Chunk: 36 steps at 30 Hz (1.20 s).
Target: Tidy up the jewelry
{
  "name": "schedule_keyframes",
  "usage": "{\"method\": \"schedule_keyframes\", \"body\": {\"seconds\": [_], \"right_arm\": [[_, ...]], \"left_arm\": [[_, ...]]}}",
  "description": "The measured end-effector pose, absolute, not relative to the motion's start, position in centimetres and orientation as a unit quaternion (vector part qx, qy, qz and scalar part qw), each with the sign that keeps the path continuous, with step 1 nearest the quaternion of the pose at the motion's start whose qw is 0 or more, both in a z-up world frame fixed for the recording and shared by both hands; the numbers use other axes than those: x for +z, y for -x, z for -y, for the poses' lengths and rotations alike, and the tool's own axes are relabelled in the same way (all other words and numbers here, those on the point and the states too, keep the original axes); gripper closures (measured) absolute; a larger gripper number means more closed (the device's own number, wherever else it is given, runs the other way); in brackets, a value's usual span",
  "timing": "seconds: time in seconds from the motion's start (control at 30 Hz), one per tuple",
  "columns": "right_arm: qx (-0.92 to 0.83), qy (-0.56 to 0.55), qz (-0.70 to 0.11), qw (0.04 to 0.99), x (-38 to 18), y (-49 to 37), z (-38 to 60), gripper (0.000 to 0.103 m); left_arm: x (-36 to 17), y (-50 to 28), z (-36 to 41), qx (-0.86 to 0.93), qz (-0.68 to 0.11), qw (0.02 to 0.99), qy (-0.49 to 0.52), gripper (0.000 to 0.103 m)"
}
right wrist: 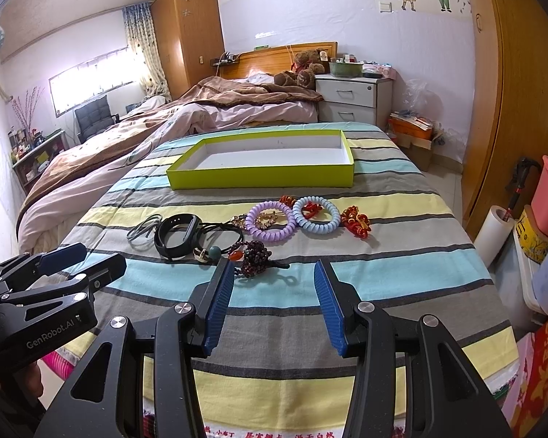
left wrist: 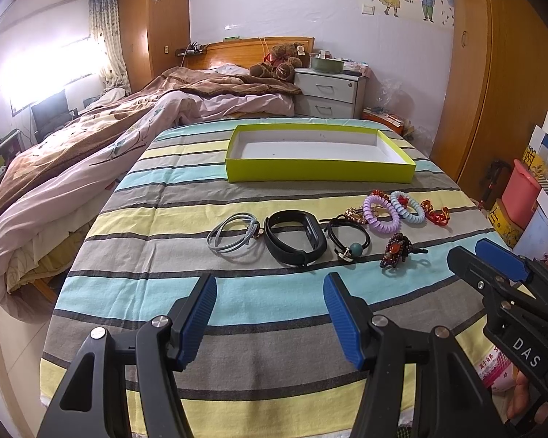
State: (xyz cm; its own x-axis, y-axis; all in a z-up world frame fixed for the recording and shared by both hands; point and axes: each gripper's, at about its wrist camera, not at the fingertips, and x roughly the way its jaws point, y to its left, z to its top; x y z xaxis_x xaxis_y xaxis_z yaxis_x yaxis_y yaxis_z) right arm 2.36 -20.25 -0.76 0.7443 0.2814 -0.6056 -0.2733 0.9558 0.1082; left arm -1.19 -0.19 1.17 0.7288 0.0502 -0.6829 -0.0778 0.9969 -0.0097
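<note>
Bedroom setup, striped cloth (left wrist: 157,241) over a table beside the bed. Left gripper (left wrist: 270,314) and right gripper (right wrist: 274,299) both hover with jaws wide apart, holding nothing. Just past them sits the jewelry row: beaded hair tie (right wrist: 254,253), black wristband (left wrist: 294,237), purple coil (right wrist: 270,221), blue coil (right wrist: 317,215). Green box (left wrist: 319,171) sits behind the row.

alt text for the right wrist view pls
The open right tongs hover over a striped cloth, just short of a dark beaded hair tie. Beyond it lie a black wristband, purple and blue coil ties and an empty lime-green box. The left tongs show at the left edge.
</note>
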Motion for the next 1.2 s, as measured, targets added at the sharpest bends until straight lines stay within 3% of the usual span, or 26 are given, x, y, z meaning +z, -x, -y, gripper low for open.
{"method": "schedule_keyframes", "body": {"seconds": [0.5, 0.63, 1.2], "right_arm": [[0.165, -0.007, -0.347, 0.923, -1.8, -3.9, 19.9, 0.056], [0.188, -0.026, -0.362, 0.913, -2.4, -5.2, 19.5, 0.047], [0.186, -0.019, -0.418, 0.889, -4.8, -9.8, 16.9, 0.047]], "left_arm": [[0.0, -0.5, -1.5, -0.008, -0.393, 0.918, 0.049, 0.042], [-0.3, -1.0, -2.7, -0.018, -0.399, 0.914, 0.067, 0.042], [-0.8, -3.3, -8.3, -0.022, -0.418, 0.898, 0.137, 0.043]]}}
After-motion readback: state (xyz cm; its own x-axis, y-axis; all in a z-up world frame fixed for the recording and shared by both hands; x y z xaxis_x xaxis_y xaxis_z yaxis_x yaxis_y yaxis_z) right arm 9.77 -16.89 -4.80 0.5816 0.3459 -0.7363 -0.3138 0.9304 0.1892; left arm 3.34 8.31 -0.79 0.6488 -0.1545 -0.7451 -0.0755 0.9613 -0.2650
